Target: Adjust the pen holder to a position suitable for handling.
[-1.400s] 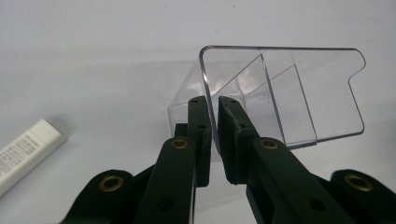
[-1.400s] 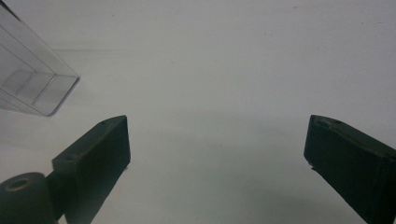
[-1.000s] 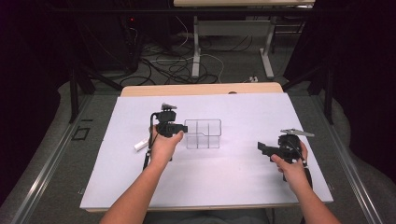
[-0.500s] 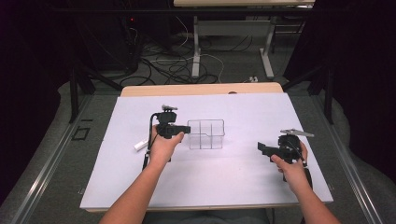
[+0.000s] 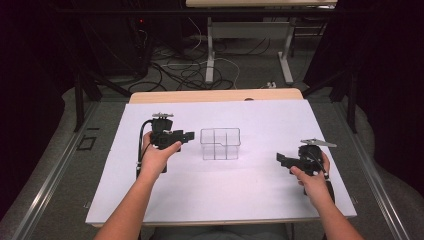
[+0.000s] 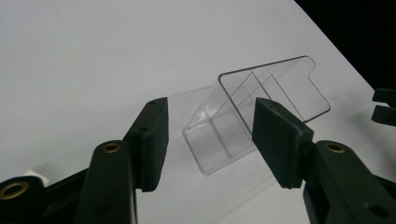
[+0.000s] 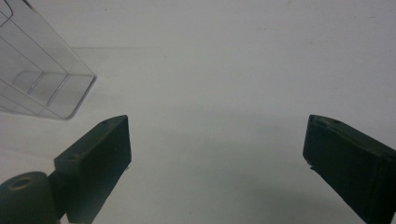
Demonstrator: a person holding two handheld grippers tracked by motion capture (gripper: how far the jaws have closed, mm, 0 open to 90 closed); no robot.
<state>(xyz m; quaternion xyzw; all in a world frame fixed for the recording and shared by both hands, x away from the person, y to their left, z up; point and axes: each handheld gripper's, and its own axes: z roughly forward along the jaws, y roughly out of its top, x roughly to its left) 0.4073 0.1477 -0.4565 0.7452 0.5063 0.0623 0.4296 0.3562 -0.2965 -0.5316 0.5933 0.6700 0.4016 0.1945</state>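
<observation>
A clear plastic box (image 5: 220, 144) with inner dividers stands in the middle of the white table top (image 5: 225, 200). My left gripper (image 5: 190, 135) is just left of the box, open, its tips a short gap from the box's left wall. In the left gripper view the box (image 6: 280, 84) lies beyond the spread jaws of that gripper (image 6: 210, 112), which hold nothing. My right gripper (image 5: 280, 159) is far to the right, pointing left toward the box, also open. In the right gripper view its wide-apart jaws (image 7: 219, 123) frame bare table, with the box (image 7: 37, 70) at upper left.
The white sheet covers a wooden table whose back edge (image 5: 215, 96) shows beyond it. Behind the table are floor cables (image 5: 190, 70) and desk legs (image 5: 210, 50). The other gripper's tips (image 6: 385, 106) show at the right edge of the left gripper view.
The box has shifted slightly to the right. My left gripper, which touched the box's left side, now sits a little back from it. The right gripper has stayed put.
</observation>
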